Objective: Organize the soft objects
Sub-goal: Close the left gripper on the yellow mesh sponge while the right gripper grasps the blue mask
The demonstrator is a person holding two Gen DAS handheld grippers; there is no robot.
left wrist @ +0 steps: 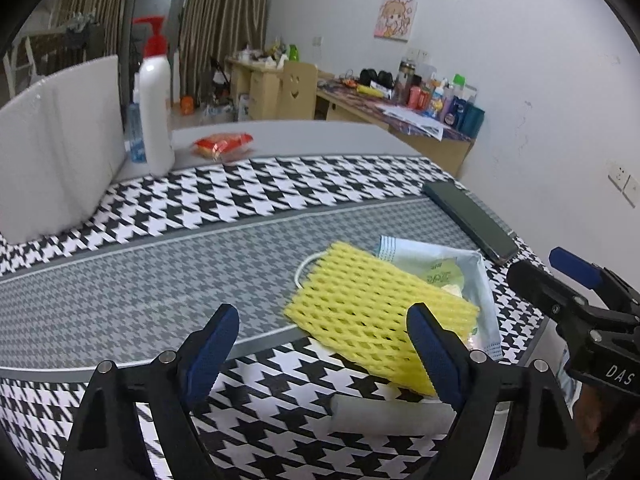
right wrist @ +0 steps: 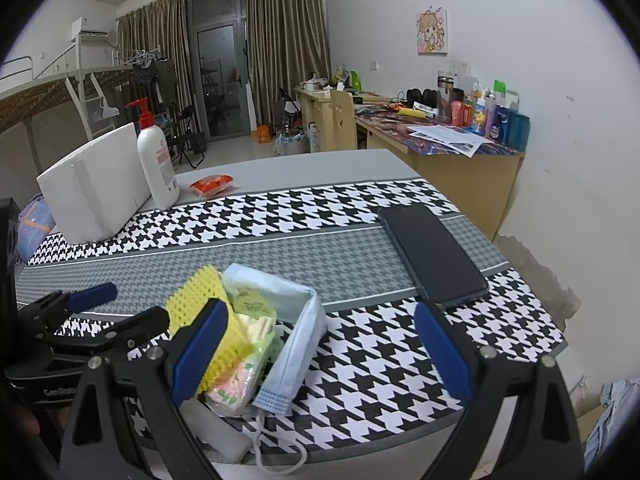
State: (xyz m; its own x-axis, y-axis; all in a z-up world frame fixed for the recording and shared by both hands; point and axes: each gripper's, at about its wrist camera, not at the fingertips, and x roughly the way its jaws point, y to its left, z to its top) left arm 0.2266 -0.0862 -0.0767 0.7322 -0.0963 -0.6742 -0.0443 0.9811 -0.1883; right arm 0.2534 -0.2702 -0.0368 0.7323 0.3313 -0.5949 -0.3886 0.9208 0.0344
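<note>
A small pile lies at the near edge of the houndstooth cloth: a yellow foam net on a light blue face mask, with a green packet tucked in. My left gripper is open; the net's near corner sits between its fingers, untouched by the pads. In the right wrist view my right gripper is open wide over the face mask, with the yellow net behind its left finger. The left gripper shows beside it. A white foam strip lies under the pile.
A dark phone lies right of the pile. At the far left stand a white foam box and a pump bottle, with a red snack packet beside them. The table edge runs just below both grippers.
</note>
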